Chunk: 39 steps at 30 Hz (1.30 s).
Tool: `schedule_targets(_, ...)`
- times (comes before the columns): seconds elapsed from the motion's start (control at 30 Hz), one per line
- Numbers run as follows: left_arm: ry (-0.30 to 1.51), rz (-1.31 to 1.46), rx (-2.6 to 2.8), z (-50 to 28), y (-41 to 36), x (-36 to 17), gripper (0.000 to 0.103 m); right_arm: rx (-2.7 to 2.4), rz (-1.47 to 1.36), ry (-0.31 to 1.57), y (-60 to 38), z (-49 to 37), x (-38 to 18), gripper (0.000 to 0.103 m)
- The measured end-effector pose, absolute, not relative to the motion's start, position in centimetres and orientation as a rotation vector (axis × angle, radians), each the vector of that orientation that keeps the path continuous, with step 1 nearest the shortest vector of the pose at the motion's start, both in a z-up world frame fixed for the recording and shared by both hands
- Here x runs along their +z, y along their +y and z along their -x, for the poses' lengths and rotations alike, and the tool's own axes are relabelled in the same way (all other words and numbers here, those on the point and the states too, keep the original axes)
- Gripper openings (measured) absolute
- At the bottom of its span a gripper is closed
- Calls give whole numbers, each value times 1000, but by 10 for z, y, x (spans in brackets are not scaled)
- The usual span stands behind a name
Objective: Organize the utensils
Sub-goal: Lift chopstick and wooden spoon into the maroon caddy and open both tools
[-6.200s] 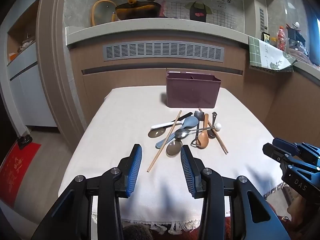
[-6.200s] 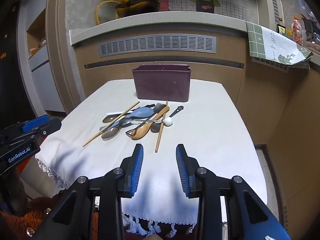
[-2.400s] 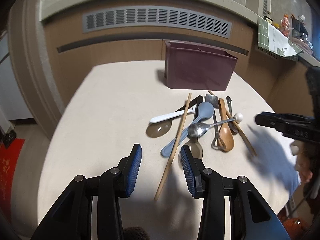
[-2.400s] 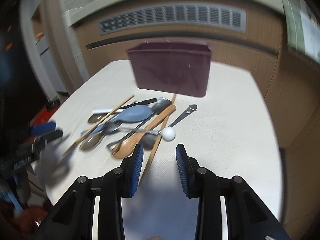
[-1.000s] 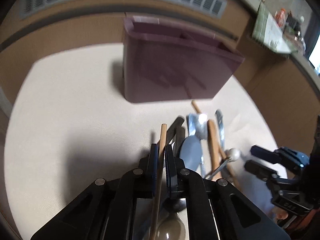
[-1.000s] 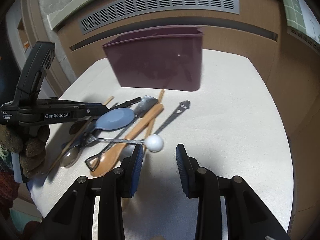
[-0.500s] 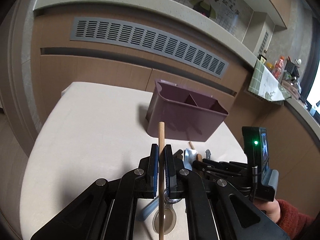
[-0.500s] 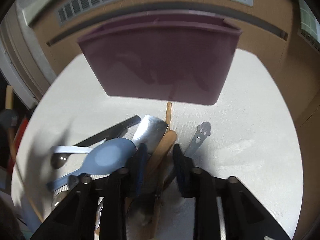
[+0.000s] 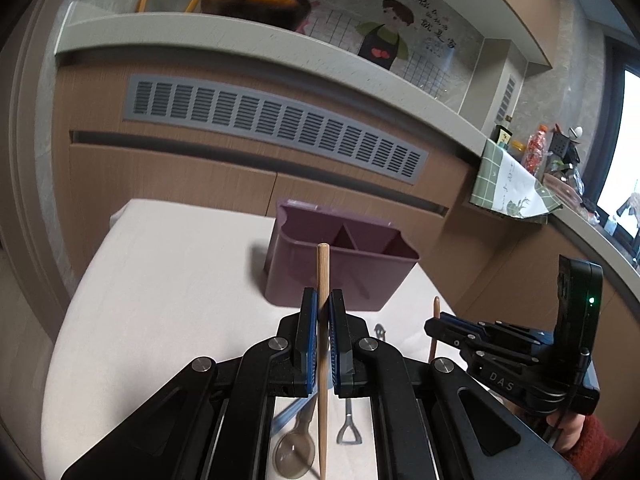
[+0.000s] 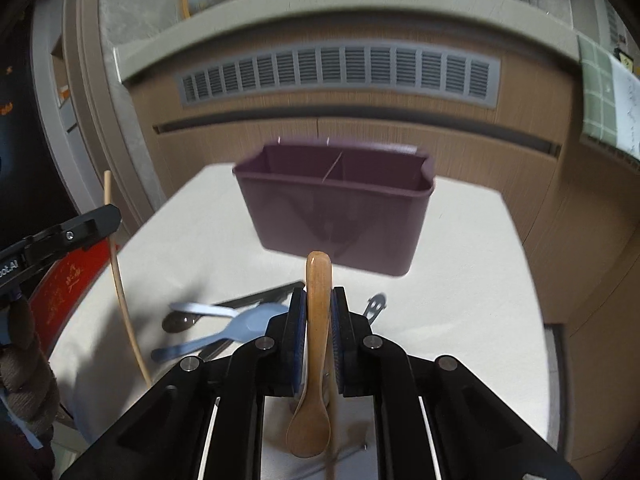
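My left gripper point(image 9: 323, 307) is shut on a wooden chopstick point(image 9: 322, 344) and holds it upright above the table; the chopstick also shows in the right wrist view point(image 10: 120, 284). My right gripper point(image 10: 318, 308) is shut on a wooden spoon point(image 10: 314, 364), handle up, bowl hanging down; a second chopstick seems pinched beside it. In the left wrist view the right gripper point(image 9: 436, 326) has a wooden tip point(image 9: 435, 328) sticking up. The purple divided utensil caddy point(image 9: 340, 264) stands beyond both, also in the right wrist view point(image 10: 340, 208).
On the white tablecloth point(image 10: 460, 300) lie a blue spoon point(image 10: 236, 330), a white-handled spoon point(image 10: 192, 314), black utensils point(image 10: 260, 296) and a metal opener point(image 10: 374, 305). A clear spoon point(image 9: 294, 452) and a metal handle point(image 9: 349, 428) lie under the left gripper. A counter wall stands behind.
Both grippers have risen from the pile. The right gripper closed on the wooden spoon and lifted it. The left gripper keeps its chopstick upright and has moved nearer the caddy.
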<state>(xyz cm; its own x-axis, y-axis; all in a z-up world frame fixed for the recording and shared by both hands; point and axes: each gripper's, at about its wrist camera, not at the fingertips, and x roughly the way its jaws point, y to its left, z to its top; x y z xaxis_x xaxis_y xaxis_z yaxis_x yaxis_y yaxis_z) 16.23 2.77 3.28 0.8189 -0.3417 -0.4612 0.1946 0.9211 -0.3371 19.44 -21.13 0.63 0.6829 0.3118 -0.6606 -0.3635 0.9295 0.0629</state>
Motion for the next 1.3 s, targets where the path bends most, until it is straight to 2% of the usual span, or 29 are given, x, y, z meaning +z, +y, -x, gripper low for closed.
schedule_targets(0.13, 467, 283, -323, -169, 25, 73, 6, 393, 1, 654, -222, -197, 29, 10)
schedule_targets(0.17, 406, 281, -332, -173, 25, 99, 6, 393, -5, 625, -223, -199, 40, 10)
schedule_targets(0.3, 231, 284, -351, -198, 25, 169, 6, 364, 9, 396, -228, -211, 127, 10)
schedule_targets(0.37, 180, 280, -317, -222, 22, 187, 6, 343, 23, 312, -227, -223, 160, 10)
schedule_targets(0.47, 185, 282, -281, -254, 19, 183, 6, 327, 31, 258, -220, -252, 180, 10)
schedule_targets(0.73, 262, 258, -247, -311, 7, 127, 6, 297, 58, 302, -208, -300, 125, 10)
schedule_targets(1.13, 361, 267, -281, -331, -3, 74, 6, 268, 84, 421, -207, -323, 60, 10)
schedule_targets(1.23, 427, 275, -336, -329, -6, 60, 10, 289, 62, 481, -212, -322, 51, 12)
schedule_targets(1.3, 458, 279, -361, -323, -5, 53, 22, 321, 35, 516, -218, -319, 48, 13)
